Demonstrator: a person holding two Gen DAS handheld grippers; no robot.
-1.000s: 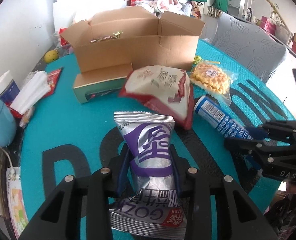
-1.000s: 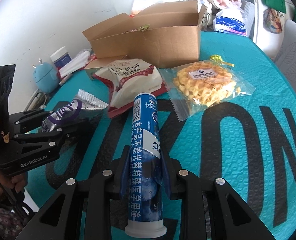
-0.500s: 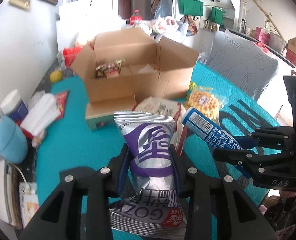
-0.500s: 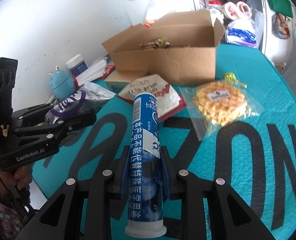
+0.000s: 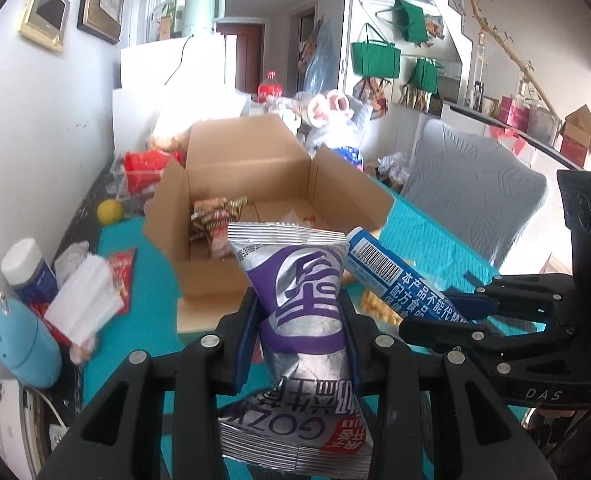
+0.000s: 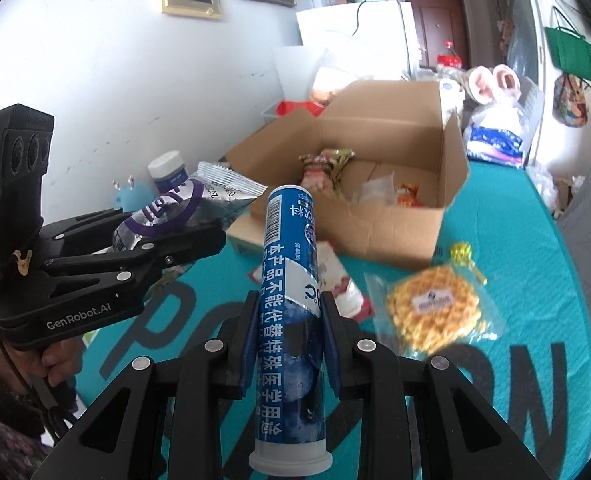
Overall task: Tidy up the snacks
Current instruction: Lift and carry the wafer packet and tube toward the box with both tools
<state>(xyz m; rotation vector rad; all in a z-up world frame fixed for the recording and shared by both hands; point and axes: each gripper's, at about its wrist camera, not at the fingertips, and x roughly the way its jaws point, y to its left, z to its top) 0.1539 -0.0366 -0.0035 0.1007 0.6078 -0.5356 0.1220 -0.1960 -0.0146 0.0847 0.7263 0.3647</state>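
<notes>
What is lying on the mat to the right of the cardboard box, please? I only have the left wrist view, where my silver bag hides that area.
Observer: A clear bag of yellow waffle snacks lies flat on the teal mat.
Operator: Is it touching the cardboard box?
Observer: No, it lies apart, nearer the camera.
Operator: What is under the blue tube?
Observer: A red and white pouch, partly hidden.

Two close wrist views, both toward the cardboard box [image 5: 251,184]
</notes>
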